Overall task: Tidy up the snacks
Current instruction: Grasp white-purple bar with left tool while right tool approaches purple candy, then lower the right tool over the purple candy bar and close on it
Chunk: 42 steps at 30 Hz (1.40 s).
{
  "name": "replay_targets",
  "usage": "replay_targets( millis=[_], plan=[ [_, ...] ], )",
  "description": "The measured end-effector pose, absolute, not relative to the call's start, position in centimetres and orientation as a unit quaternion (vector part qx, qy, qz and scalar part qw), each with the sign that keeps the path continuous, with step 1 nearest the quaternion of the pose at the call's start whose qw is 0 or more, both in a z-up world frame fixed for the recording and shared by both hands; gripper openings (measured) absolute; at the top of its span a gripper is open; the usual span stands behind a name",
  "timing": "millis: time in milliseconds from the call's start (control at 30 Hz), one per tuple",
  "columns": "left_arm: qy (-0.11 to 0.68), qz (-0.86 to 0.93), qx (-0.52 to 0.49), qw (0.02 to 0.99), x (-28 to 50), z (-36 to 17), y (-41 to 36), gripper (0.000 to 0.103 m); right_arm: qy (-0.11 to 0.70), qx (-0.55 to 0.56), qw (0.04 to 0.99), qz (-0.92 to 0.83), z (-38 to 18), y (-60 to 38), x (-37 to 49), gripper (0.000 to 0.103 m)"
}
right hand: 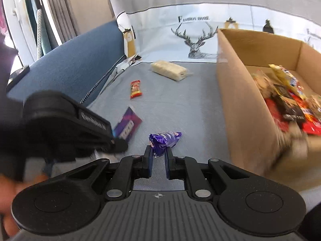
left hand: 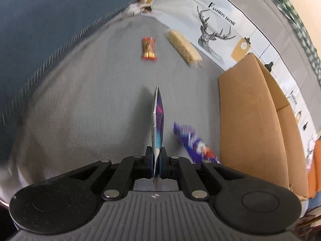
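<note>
My left gripper (left hand: pixel 157 152) is shut on a flat purple-and-blue sachet (left hand: pixel 158 120), held edge-on above the grey sofa seat; the same sachet (right hand: pixel 128 125) shows beside the left gripper's body in the right wrist view. My right gripper (right hand: pixel 159 150) is shut on a purple candy wrapper (right hand: pixel 163 140), which also appears blurred as the purple candy (left hand: pixel 192 140) in the left wrist view. A small red snack pack (left hand: pixel 148 49) (right hand: pixel 136 89) and a pale cracker pack (left hand: pixel 184 47) (right hand: pixel 170 70) lie farther back on the seat. An open cardboard box (right hand: pixel 230 92) (left hand: pixel 250 120) stands to the right.
The box holds several snack packets (right hand: pixel 289 100). A white deer-print cloth (right hand: pixel 192 38) covers the sofa back behind the seat. A blue armrest (right hand: pixel 70 60) borders the seat on the left. A hand (right hand: pixel 12 184) holds the left gripper.
</note>
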<state>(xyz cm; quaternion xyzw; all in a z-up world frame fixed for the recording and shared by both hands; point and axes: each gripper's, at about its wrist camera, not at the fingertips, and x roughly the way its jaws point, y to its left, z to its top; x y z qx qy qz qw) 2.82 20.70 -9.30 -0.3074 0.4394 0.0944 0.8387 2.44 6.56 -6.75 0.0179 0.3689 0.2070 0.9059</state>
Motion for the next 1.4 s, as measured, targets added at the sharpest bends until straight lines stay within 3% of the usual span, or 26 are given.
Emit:
replay_targets(
  millis=[233,433,500,633,767,900,967,1000,1133,1400],
  plan=[
    [0.441,0.094,-0.306,0.839,2.8,-10.2,21.2,0.006,0.378,0.000,0.905,0.197,-8.1,5.7,3.0,0.014],
    [0.428,0.121,-0.315,0.838,1.9,-10.4,22.2,0.014,0.389,-0.018,0.899,0.201,-9.1,6.5,3.1,0.018],
    [0.419,0.134,-0.308,0.844,1.8,-10.0,22.5,0.021,0.393,-0.020,0.897,0.200,-9.3,6.7,3.2,0.025],
    [0.408,0.149,-0.290,0.853,1.7,-9.4,22.7,0.024,0.386,-0.026,0.900,0.200,-9.2,6.7,3.5,0.040],
    [0.410,0.151,-0.270,0.858,2.2,-9.3,22.4,0.034,0.376,-0.048,0.901,0.210,-9.4,7.0,3.8,0.047],
    [0.415,0.145,-0.248,0.863,2.7,-9.4,22.0,0.038,0.373,-0.064,0.901,0.210,-10.0,7.1,4.2,0.047],
    [0.416,0.144,-0.235,0.866,3.0,-9.5,21.6,0.039,0.381,-0.068,0.898,0.212,-10.4,7.1,4.4,0.035],
    [0.417,0.144,-0.229,0.868,3.2,-9.5,21.4,0.040,0.383,-0.070,0.897,0.210,-10.5,7.2,4.4,0.022],
    [0.419,0.141,-0.207,0.873,3.9,-9.7,20.8,0.042,0.371,-0.079,0.906,0.189,-10.2,6.9,4.3,0.022],
    [0.436,0.130,-0.130,0.881,4.8,-10.1,18.7,0.056,0.389,-0.097,0.900,0.173,-10.8,6.6,4.5,0.022]
  ],
)
